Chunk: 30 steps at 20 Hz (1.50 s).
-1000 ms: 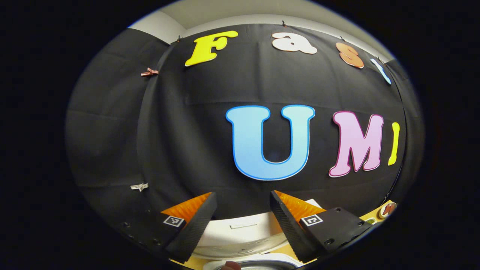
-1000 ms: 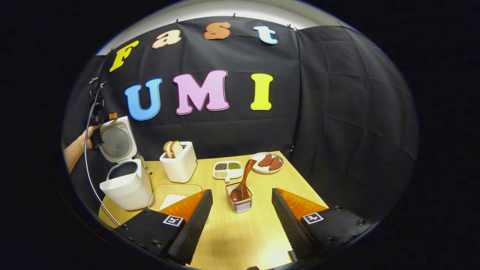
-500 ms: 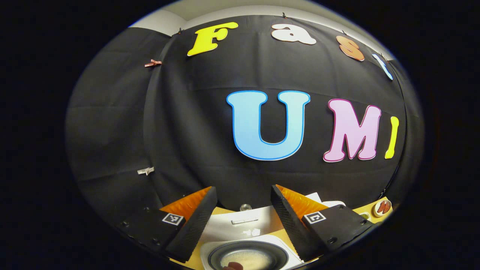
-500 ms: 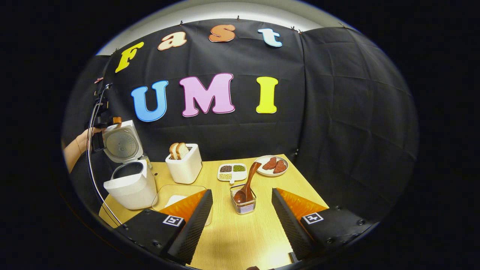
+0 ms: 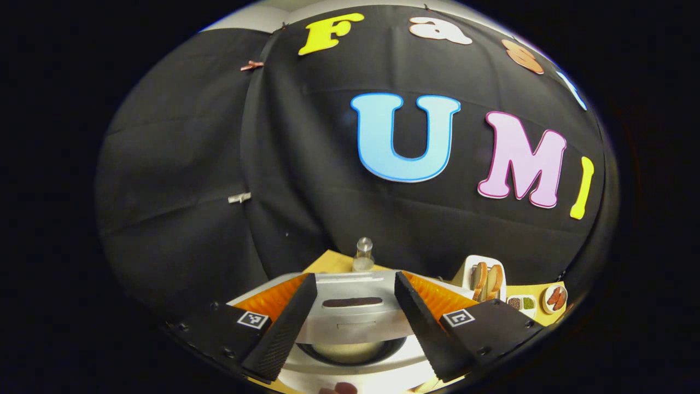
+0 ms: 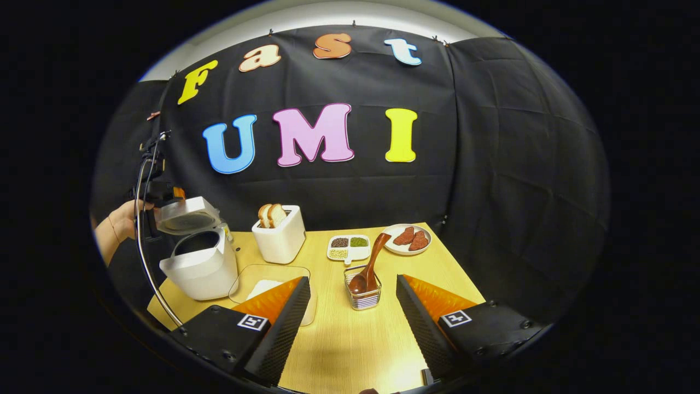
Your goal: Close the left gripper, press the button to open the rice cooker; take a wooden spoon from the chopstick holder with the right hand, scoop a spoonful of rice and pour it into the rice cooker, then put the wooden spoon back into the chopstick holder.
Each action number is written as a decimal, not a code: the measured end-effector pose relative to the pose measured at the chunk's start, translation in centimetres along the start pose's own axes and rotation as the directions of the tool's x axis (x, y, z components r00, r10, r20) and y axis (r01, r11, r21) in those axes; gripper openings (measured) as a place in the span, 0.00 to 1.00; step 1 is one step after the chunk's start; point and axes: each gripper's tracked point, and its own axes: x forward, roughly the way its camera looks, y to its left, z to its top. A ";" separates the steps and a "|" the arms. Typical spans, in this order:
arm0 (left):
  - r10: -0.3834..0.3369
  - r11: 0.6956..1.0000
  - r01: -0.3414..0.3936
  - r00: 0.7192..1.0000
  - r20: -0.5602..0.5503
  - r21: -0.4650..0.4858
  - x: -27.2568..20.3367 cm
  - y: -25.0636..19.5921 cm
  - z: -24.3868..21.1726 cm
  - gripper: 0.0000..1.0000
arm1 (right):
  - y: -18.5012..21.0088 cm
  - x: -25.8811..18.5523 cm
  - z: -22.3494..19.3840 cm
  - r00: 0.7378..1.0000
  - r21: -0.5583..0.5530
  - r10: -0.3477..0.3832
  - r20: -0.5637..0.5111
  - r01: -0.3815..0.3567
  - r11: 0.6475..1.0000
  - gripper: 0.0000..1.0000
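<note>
In the left gripper view, the left tool (image 5: 354, 284) has its fingers spread wide, gripping nothing, and hangs above the rice cooker (image 5: 355, 350). The cooker's lid (image 5: 353, 314) lies between the two fingers, partly lowered over the round pot opening beneath it. Behind the cooker a small clear jar (image 5: 363, 254) stands on the table (image 5: 328, 264), and off to the right sit a white toaster with bread slices (image 5: 484, 276), a divided dish of grains (image 5: 520, 302) and a plate of red pieces (image 5: 556, 298). In the right gripper view, the right tool (image 6: 353, 284) is likewise wide apart and empty, held over the near part of the table (image 6: 350, 339). The wooden spoon (image 6: 371, 265) leans in the chopstick holder (image 6: 362, 295), which stands just ahead, between the fingers. To the left lies a clear container with white rice (image 6: 270, 284), and beyond it the rice cooker (image 6: 199, 265) with its lid (image 6: 186, 214) tilted half down. A hand (image 6: 123, 221) holds the left tool (image 6: 158, 191) at that lid; whether the tool touches it I cannot tell.
</note>
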 end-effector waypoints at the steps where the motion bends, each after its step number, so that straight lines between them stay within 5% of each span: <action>1: 0.009 1.000 -0.009 1.000 -0.020 -0.011 -0.1 0.0 -1.2 1.00 | 0.0 -0.1 0.1 1.000 -0.005 0.008 0.001 -0.008 1.000 0.99; 11: 0.023 1.000 -0.021 0.988 -0.153 0.015 -0.7 -0.3 -10.1 1.00 | -0.2 -0.9 -1.2 1.000 -0.055 0.025 -0.016 -0.025 0.998 0.98; 18: 0.044 0.999 -0.038 0.977 -0.210 0.033 -0.6 -0.5 -12.8 1.00 | -0.1 -0.9 -1.4 0.999 -0.063 0.042 -0.025 -0.044 0.997 0.99; 30: 0.035 0.999 -0.030 0.988 -0.152 0.037 -0.5 -0.5 -13.5 1.00 | 1.0 -0.6 -1.5 0.997 -0.103 0.077 -0.027 -0.079 0.992 0.99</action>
